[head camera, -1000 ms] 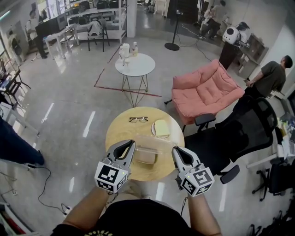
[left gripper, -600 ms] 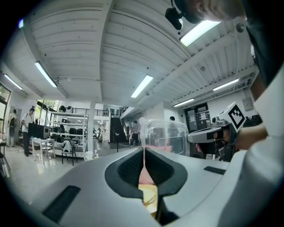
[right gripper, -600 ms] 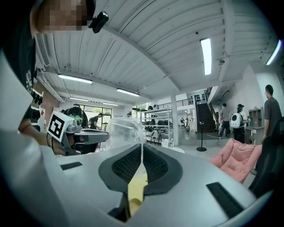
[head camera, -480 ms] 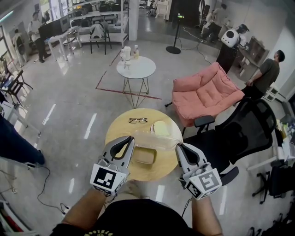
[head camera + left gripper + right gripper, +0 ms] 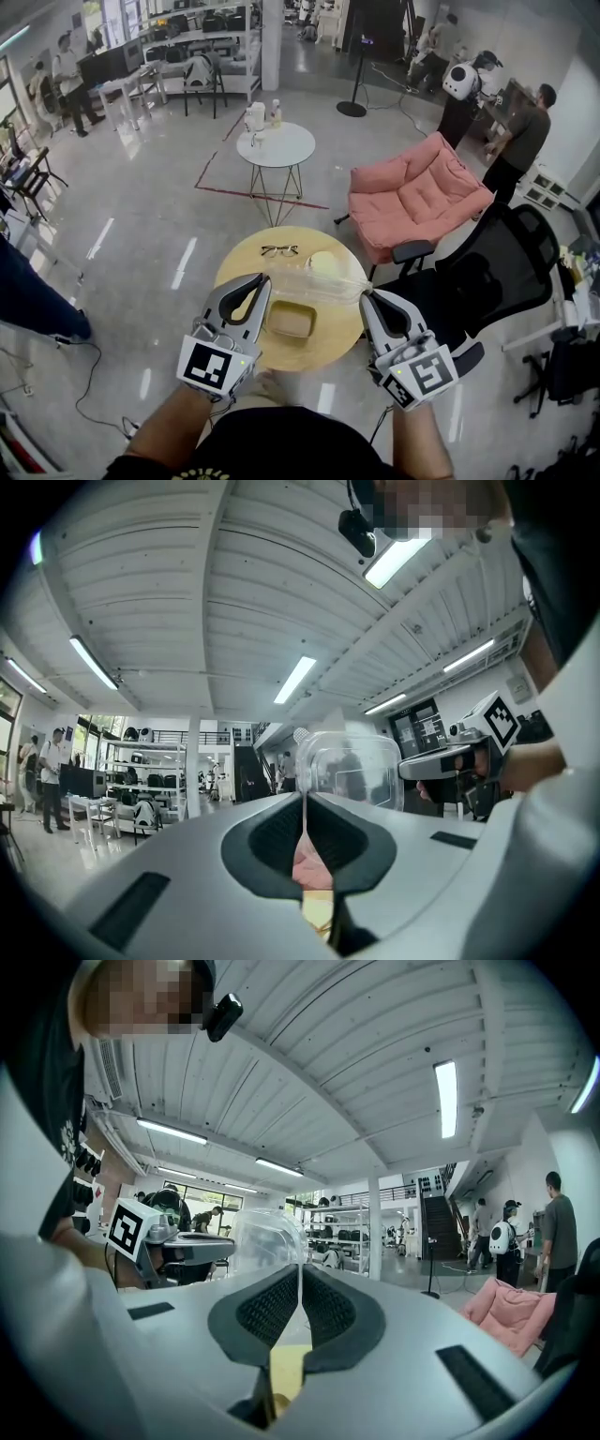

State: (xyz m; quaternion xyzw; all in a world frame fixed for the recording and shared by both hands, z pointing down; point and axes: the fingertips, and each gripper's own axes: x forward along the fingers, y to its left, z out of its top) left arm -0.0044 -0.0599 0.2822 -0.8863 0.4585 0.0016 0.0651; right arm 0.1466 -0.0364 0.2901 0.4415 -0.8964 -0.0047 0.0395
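- Raised since a second ago: the clear, rounded-rectangle plastic lid [image 5: 315, 284] now hangs well above the shallow rectangular plastic tub with tan contents [image 5: 291, 320]. Earlier it sat low over that tub. Both claws have come up with it.
- On the side of the lid left of the tub, the left claw [image 5: 260, 279] is pressed together on the thin rim. The left gripper view shows this claw [image 5: 306, 794] pinching that edge, with the lid [image 5: 352, 771] standing up beyond it.
- On the side right of the tub, the right claw [image 5: 367, 296] pinches the opposite rim. The right gripper view shows it [image 5: 300, 1277] closed on the edge, with the lid [image 5: 267, 1237] rising past it.
- Directly below the lid and between the two claws, the tub stands open on the round, light wooden surface [image 5: 328, 345].
- Beyond the tub lie dark-framed spectacles [image 5: 279, 250]. A pale yellow rounded item [image 5: 323, 261] sits just beyond the tub, partly behind the lid.
- Judging from the gap, the lid looks fully free of the tub, its weight shared by the two pinches.
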